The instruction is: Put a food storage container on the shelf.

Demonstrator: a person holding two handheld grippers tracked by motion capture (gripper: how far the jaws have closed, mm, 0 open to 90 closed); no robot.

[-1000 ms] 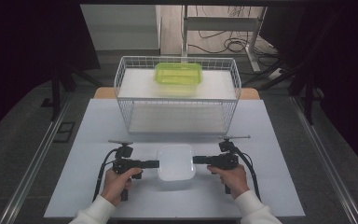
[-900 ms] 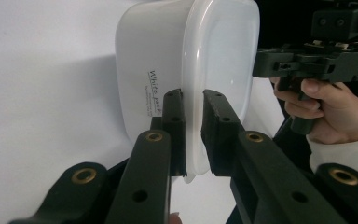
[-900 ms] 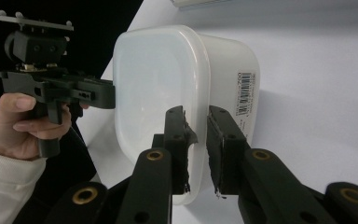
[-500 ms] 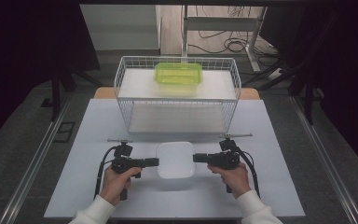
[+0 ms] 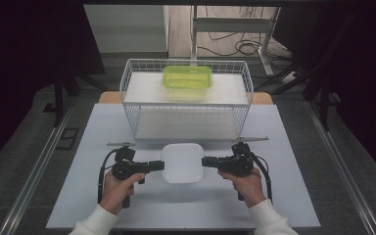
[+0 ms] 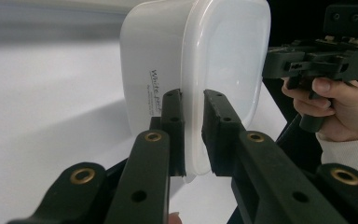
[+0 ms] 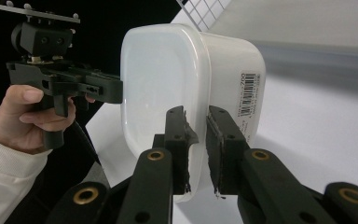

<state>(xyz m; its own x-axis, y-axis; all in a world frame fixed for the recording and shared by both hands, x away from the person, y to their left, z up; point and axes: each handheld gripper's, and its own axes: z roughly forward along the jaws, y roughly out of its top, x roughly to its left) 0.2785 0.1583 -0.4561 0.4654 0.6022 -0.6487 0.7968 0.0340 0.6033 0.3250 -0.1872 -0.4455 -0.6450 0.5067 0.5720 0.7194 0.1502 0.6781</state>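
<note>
I am holding the white container (image 5: 182,162) between both grippers, just in front of the wire basket (image 5: 132,93) on the table (image 5: 88,147). The left gripper (image 6: 193,100) is clamping the container's left rim, its jaws nearly closed with only the lip of the lid between them. The right gripper (image 7: 197,116) is gripping the right rim the same way, its jaws narrowed on the edge. In the right gripper view, a barcode label is showing on the container's side wall; in the left gripper view, some printed writing is showing there. A green container (image 5: 187,79) is sitting on the far shelf inside the basket, well apart from my hands.
</note>
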